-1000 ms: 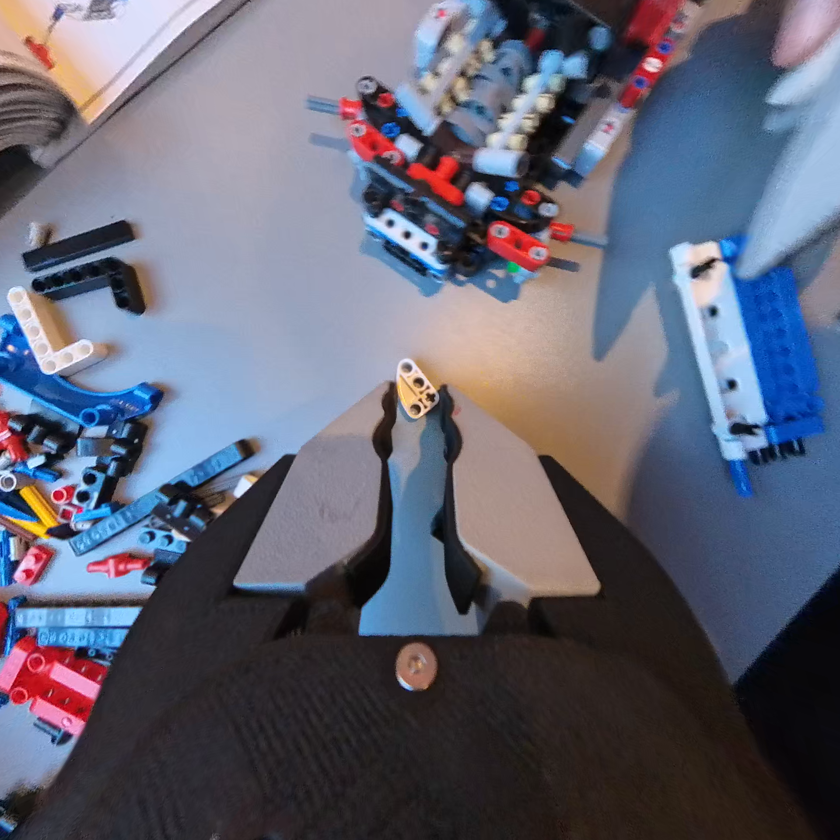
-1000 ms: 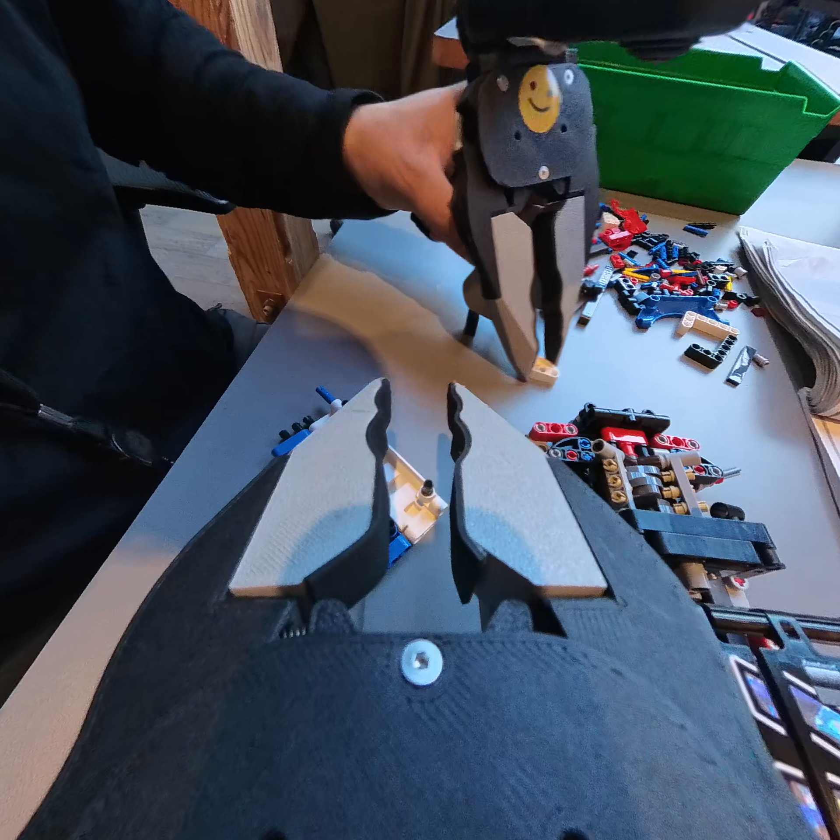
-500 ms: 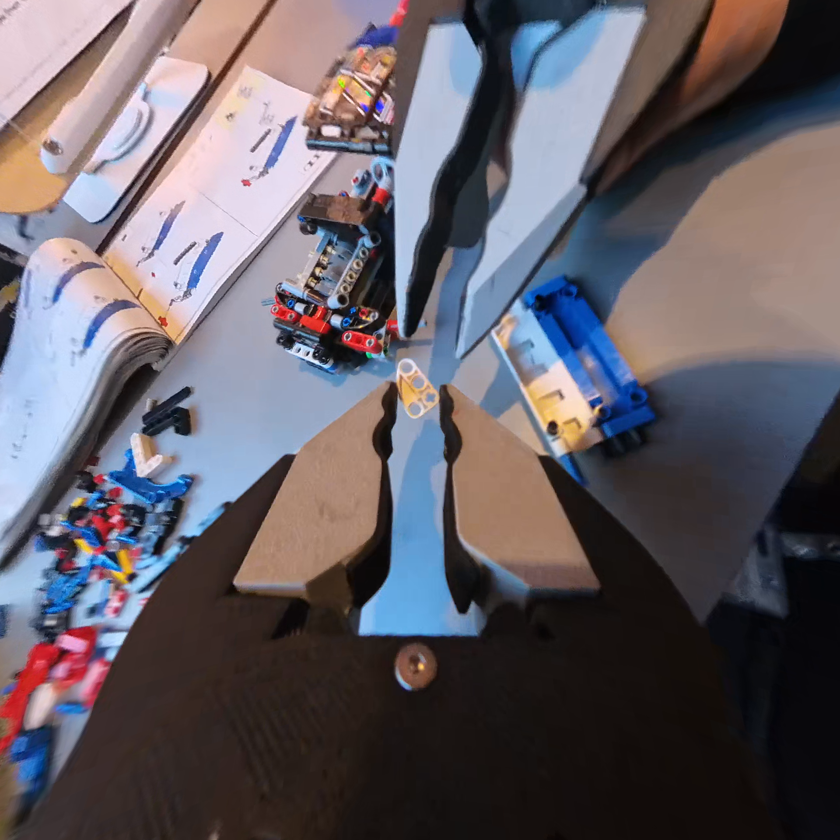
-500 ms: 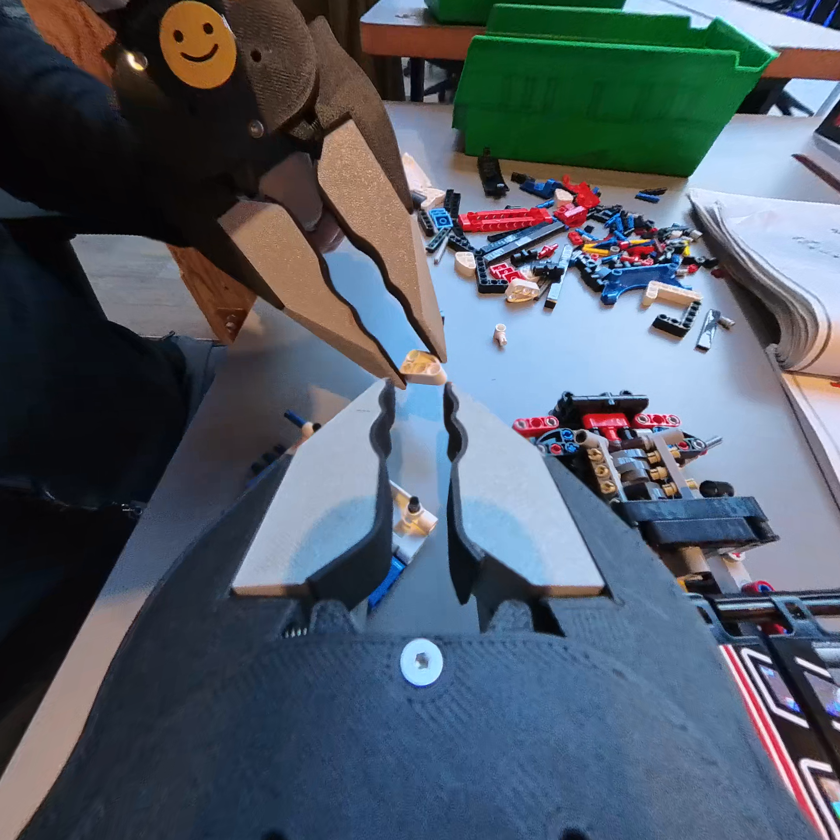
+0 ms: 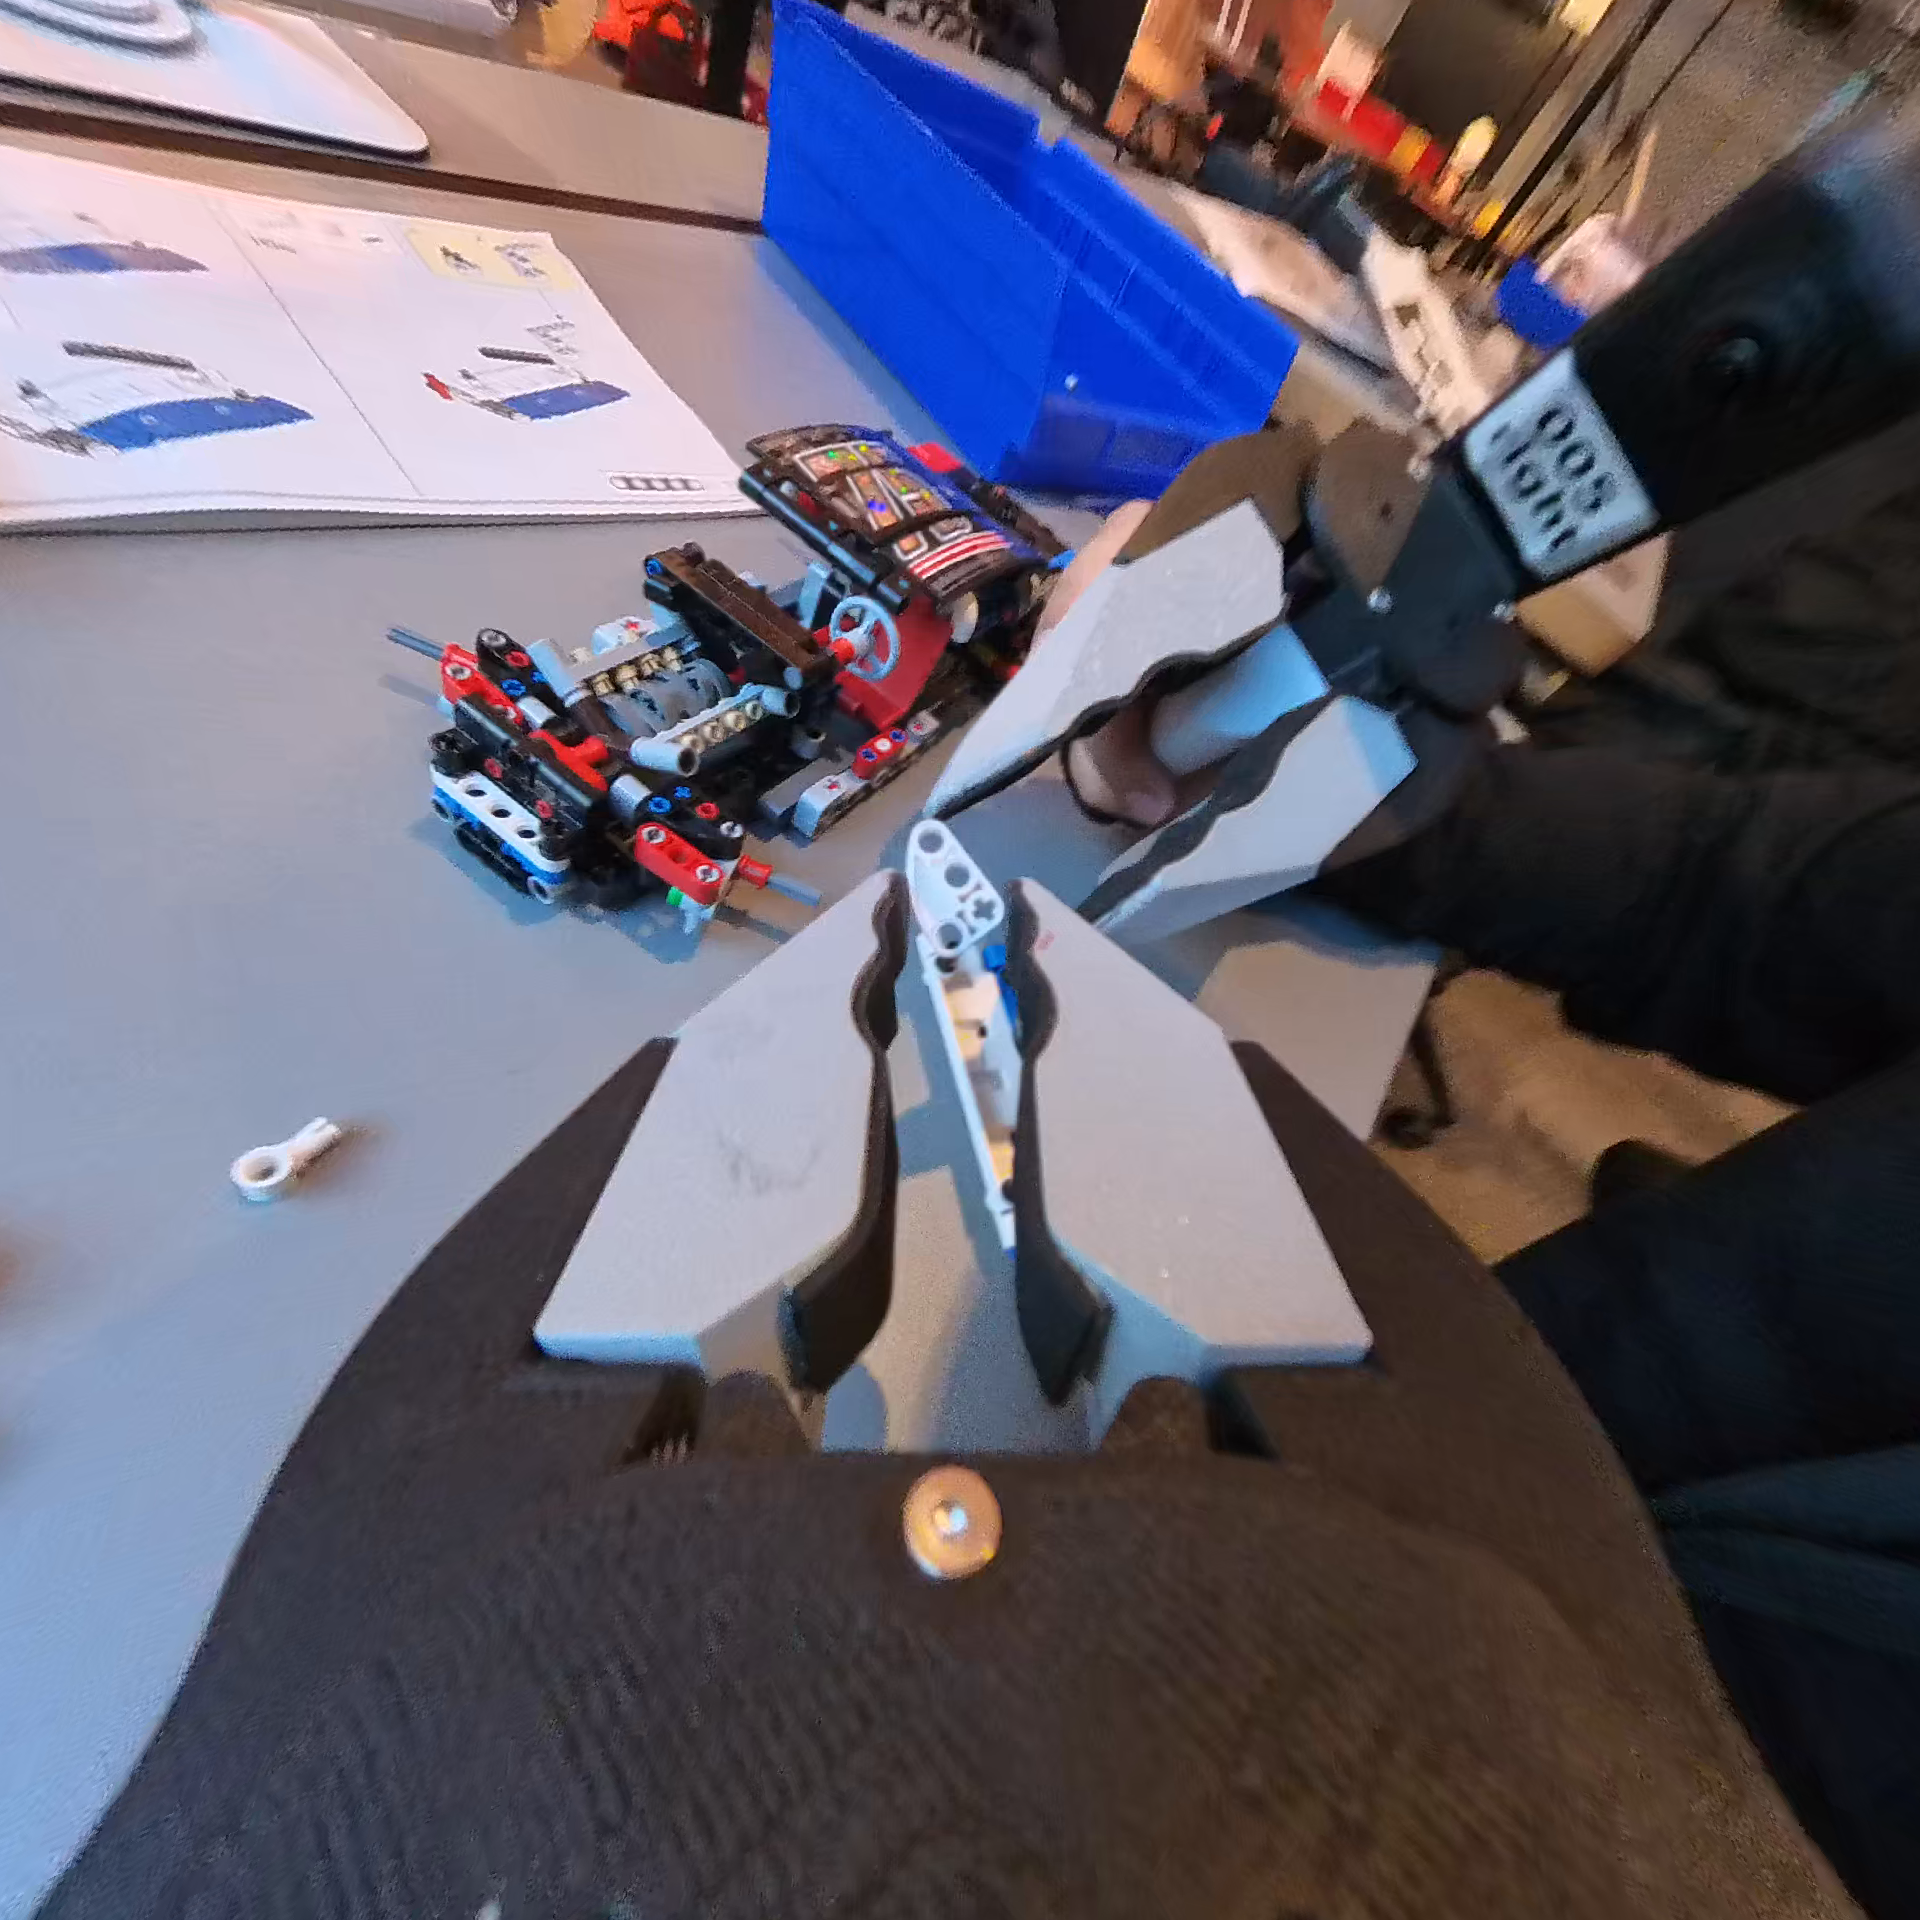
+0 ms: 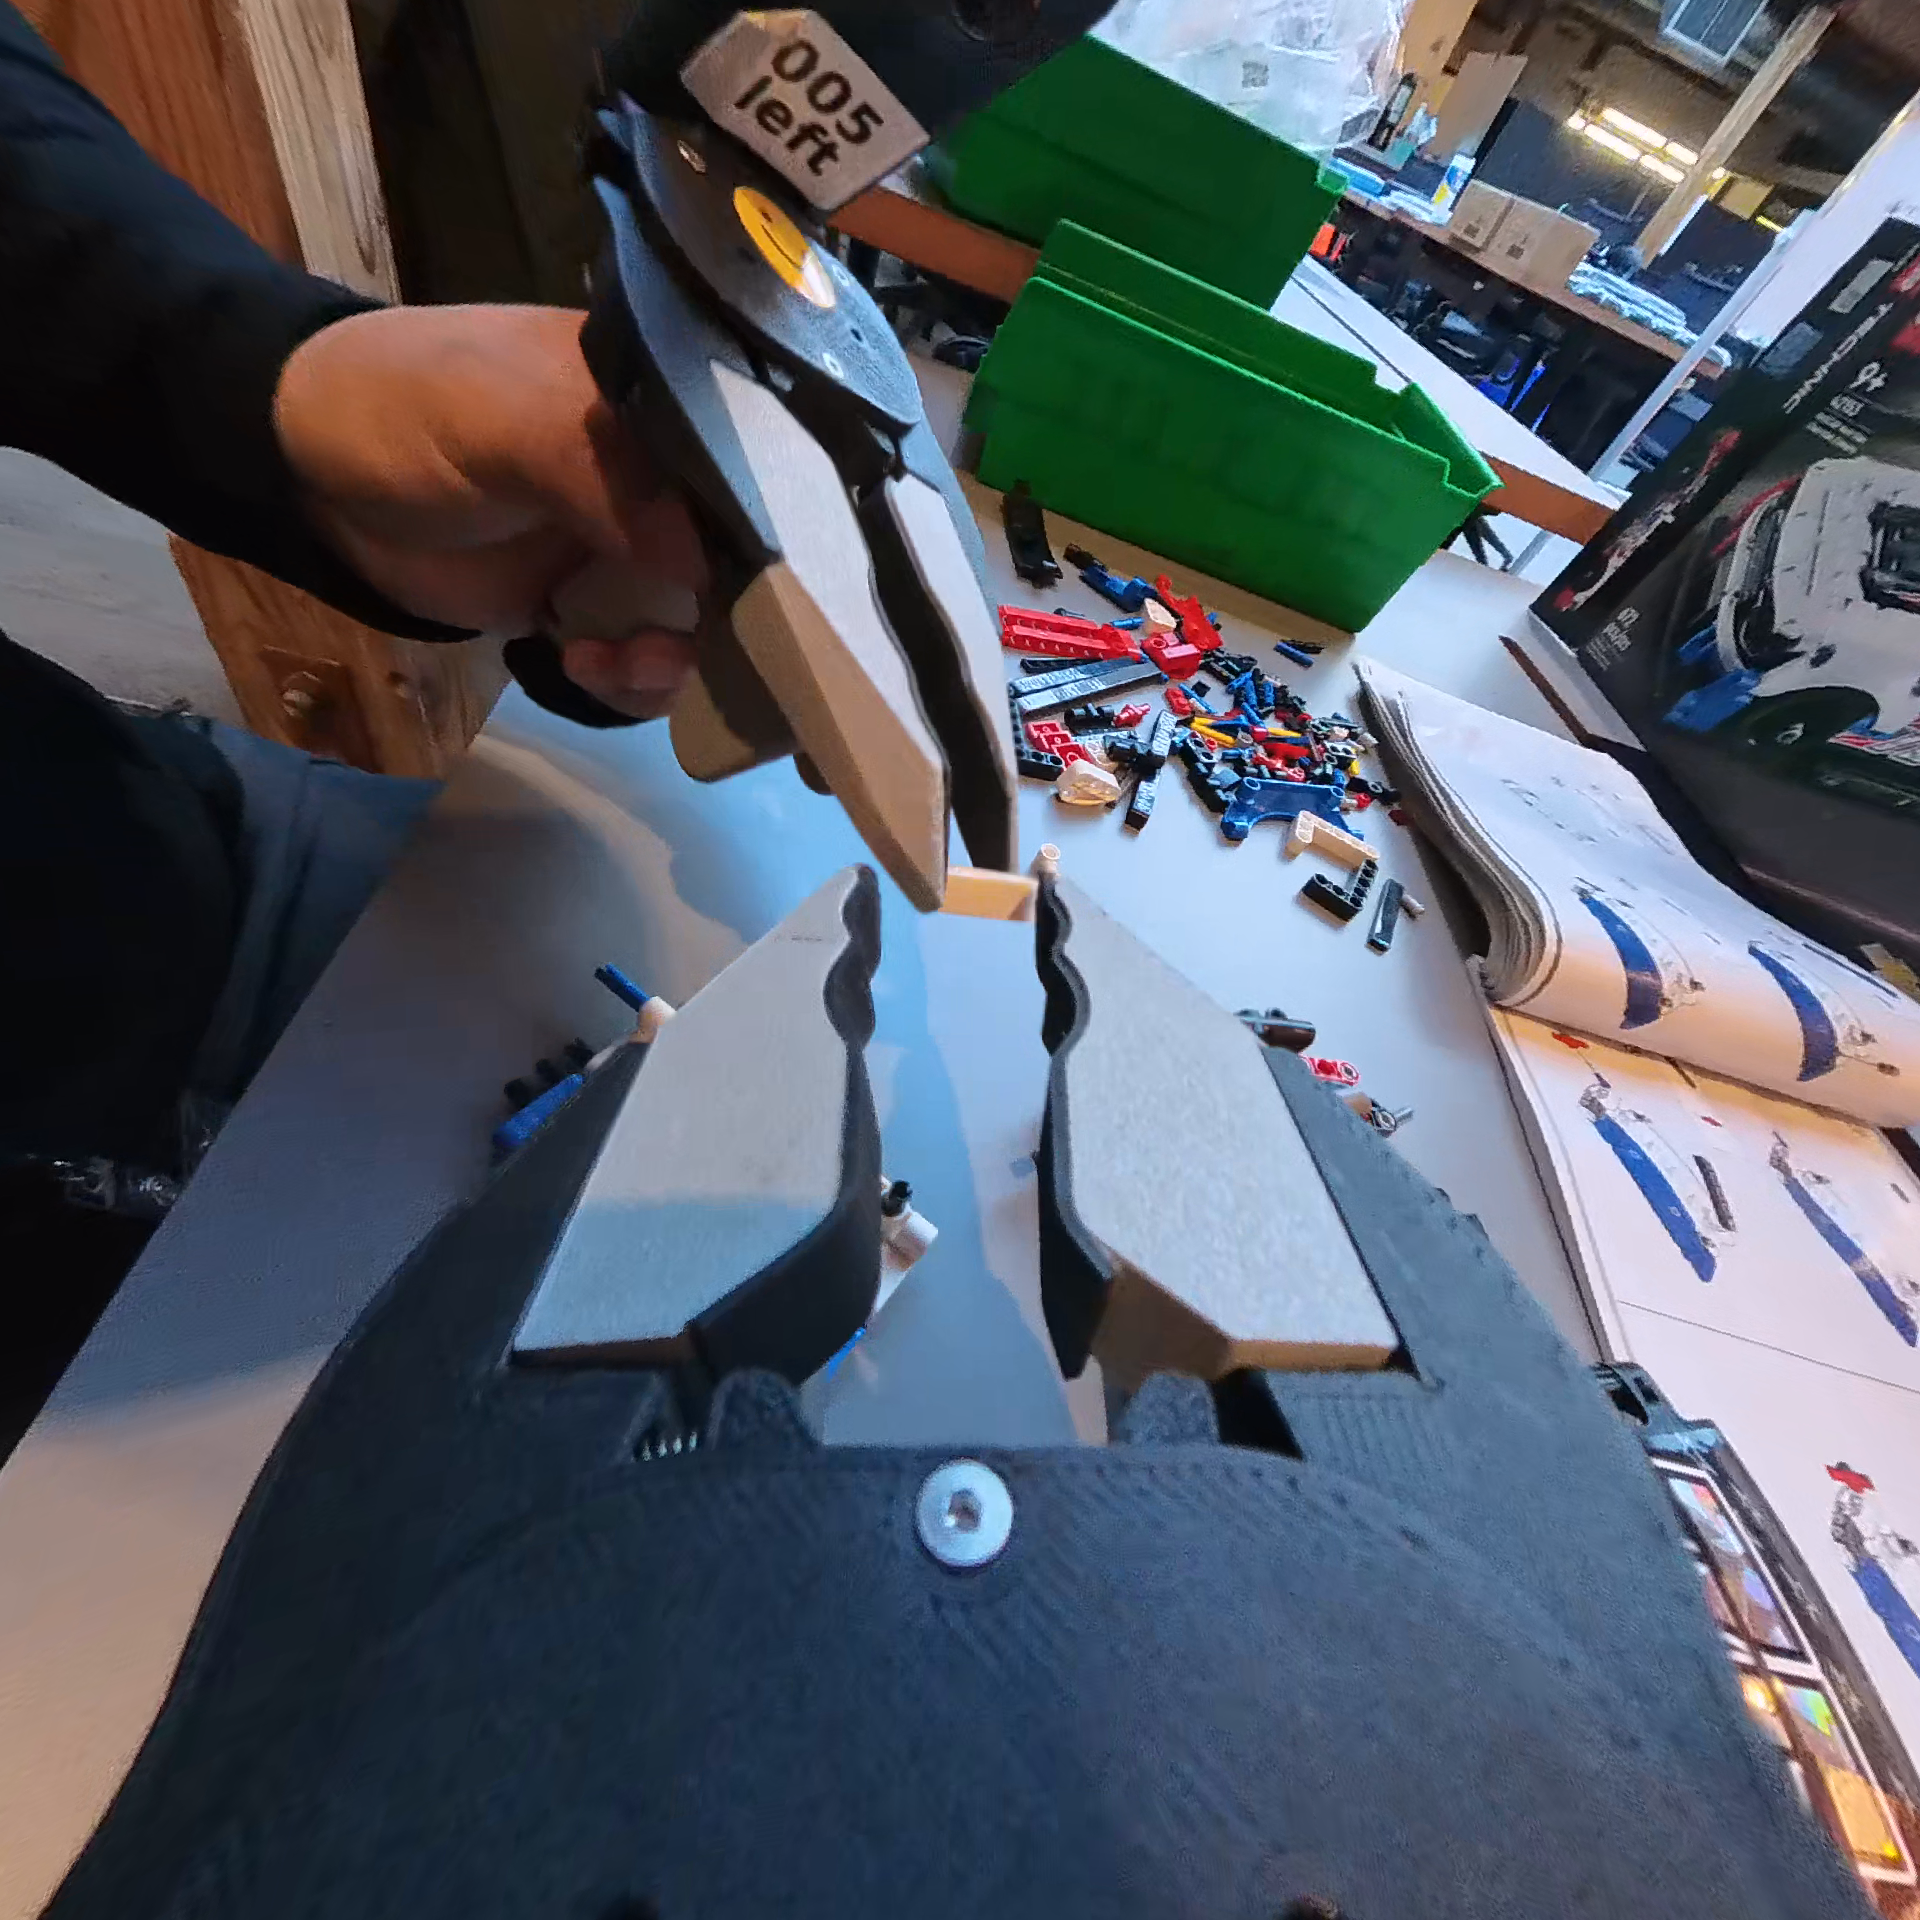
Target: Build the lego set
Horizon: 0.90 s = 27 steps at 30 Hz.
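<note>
My left gripper is shut on a small white triangular Technic piece and holds it above the table. My right gripper is open. Its fingertips flank that white piece, tip to tip with the left gripper. In the left wrist view the right gripper comes in from the right. A white and blue panel assembly lies on the table under both grippers and is partly hidden. The partly built car chassis stands beyond.
An open instruction booklet lies behind the chassis, beside a blue bin. A small white connector lies loose at left. A pile of loose parts, green bins and the set's box stand farther off. Both grippers' tips are close together, under 4 cm apart.
My left gripper has lifted and tilted with the white piece. The two grippers have come together, and the piece now sits between my right gripper's open fingertips, which have spread slightly.
</note>
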### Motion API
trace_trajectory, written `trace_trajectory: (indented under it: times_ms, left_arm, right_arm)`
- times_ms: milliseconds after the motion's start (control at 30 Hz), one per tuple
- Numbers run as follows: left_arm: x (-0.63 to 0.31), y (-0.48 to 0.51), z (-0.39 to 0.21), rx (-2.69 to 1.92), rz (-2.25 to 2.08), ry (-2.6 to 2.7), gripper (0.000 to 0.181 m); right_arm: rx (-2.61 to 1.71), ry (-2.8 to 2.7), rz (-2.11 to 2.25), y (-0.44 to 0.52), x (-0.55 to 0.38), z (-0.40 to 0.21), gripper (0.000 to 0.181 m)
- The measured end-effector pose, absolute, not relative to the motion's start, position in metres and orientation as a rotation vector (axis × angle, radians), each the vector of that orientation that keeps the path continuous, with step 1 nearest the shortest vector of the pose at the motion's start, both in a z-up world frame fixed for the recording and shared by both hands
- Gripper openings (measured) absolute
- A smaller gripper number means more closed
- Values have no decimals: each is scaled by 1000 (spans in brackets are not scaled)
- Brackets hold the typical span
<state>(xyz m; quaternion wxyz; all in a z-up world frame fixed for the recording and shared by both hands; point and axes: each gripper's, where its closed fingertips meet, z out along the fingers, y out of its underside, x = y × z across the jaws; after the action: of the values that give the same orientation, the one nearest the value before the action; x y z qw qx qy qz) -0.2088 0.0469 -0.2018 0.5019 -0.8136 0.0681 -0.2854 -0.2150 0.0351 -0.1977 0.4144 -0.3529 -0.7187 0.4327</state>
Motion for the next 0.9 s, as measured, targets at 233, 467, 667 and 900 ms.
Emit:
trace_trajectory:
  times_ms: [233, 467, 667, 900]
  left_arm:
    - [-207, 55, -178, -1737, -1000, -62, 15]
    - [-209, 68, -165, -1533, -1217, -268, 15]
    - [-201, 75, -159, -1443, -1273, -295, 15]
    - [-199, 75, -157, -1478, -1195, -232, 15]
  right_arm:
    - [-1098, -1693, 1196, 47, -226, -197, 28]
    - [-1180, -1563, 1210, 57, -231, -189, 26]
    - [-1230, -1492, 1295, 62, -230, -185, 17]
    - [-1202, -1486, 1234, 64, -228, -183, 16]
